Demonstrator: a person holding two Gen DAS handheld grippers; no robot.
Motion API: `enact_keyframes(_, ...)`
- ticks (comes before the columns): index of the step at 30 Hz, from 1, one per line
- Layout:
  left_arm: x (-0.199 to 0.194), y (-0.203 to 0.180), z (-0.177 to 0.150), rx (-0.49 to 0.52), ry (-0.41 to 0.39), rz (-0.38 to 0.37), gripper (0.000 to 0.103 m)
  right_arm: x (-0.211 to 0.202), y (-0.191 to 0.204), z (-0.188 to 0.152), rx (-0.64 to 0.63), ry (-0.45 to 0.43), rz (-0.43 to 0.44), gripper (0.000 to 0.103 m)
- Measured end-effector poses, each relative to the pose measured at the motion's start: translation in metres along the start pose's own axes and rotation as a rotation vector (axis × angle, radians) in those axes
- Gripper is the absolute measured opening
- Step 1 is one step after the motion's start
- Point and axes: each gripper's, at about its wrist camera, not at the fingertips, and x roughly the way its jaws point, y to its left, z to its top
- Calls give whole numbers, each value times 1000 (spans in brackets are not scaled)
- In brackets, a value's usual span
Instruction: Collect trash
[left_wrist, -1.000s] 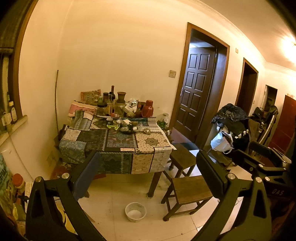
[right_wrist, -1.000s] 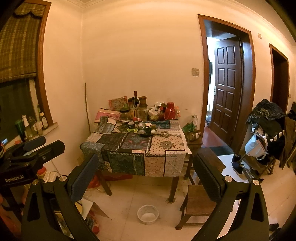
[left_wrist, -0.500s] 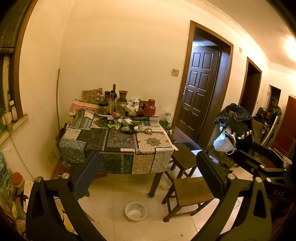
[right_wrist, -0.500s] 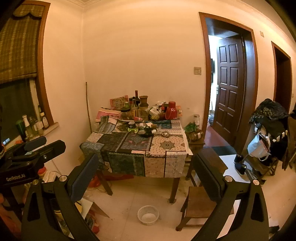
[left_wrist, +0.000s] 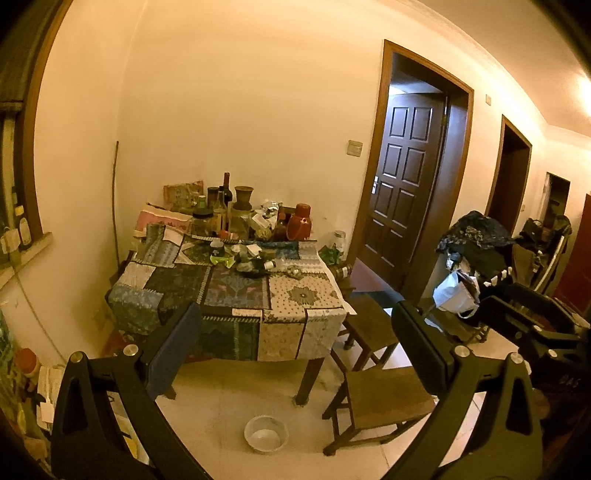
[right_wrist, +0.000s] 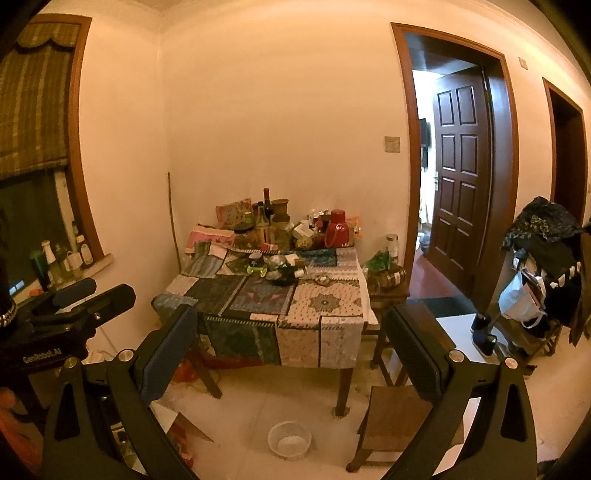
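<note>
The table (left_wrist: 236, 291) has drawn slightly nearer; both the left hand-held gripper (left_wrist: 295, 347) and right hand-held gripper (right_wrist: 291, 343) hang released, empty, aimed at its clutter for approach.

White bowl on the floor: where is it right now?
In both wrist views the white bowl sits on the tiled floor in front of the table, near its front right leg, left of the nearer wooden stool.

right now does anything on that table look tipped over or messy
Yes. Mid-table, a small dark bottle lies on its side amid loose clutter beside a green wrapper. The tall bottles and jars at the back stand upright. No spill is visible.
</note>
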Motion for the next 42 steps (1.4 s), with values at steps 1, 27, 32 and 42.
enact_keyframes(1, 5, -2, 2, 0, 1, 4, 103, 4, -2, 2, 1, 0, -2, 101)
enact_keyframes(27, 249, 117, 101, 14, 109, -12, 103, 211, -5, 57, 188, 135, -118, 101)
enact_keyframes(32, 303, 151, 107, -3, 157, -17, 103, 251, -4, 59, 229, 189, -149, 101)
enact_keyframes(42, 411, 168, 81, -27, 333, -12, 103, 342, -30, 47, 281, 367, -161, 101)
